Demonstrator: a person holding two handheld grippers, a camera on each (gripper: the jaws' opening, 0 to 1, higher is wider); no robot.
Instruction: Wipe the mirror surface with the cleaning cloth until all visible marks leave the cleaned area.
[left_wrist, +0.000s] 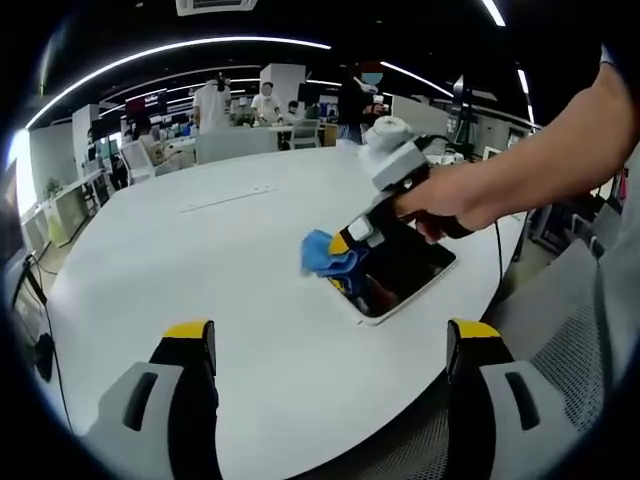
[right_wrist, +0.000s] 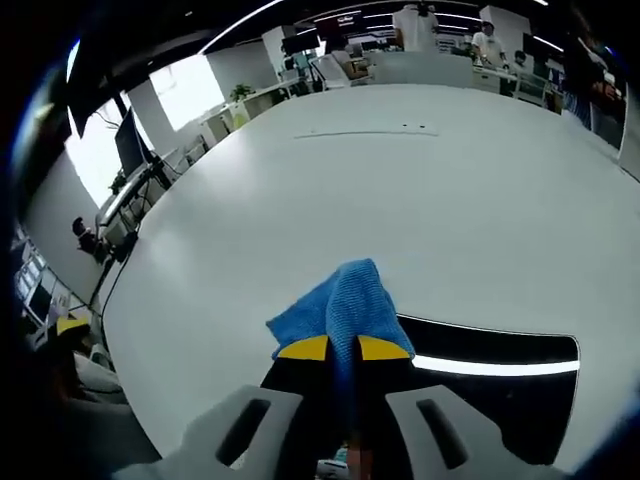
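A flat rectangular mirror (left_wrist: 400, 275) with a white rim lies on the white table, its dark glass reflecting the ceiling lights. In the left gripper view, the right gripper (left_wrist: 345, 252), held by a person's hand, presses a blue cleaning cloth (left_wrist: 322, 256) onto the mirror's near-left end. In the right gripper view the blue cloth (right_wrist: 338, 305) is pinched between the yellow-tipped jaws of the right gripper (right_wrist: 343, 349), lying over the mirror's (right_wrist: 500, 385) left end. The left gripper (left_wrist: 335, 335) hangs open in front of the mirror, apart from it, with nothing between its fingers.
The large white round table (left_wrist: 200, 260) spreads far and left, with a thin seam line (left_wrist: 228, 198) across it. A grey mesh chair (left_wrist: 570, 340) sits at the right edge. People and desks (left_wrist: 240, 115) stand in the office beyond.
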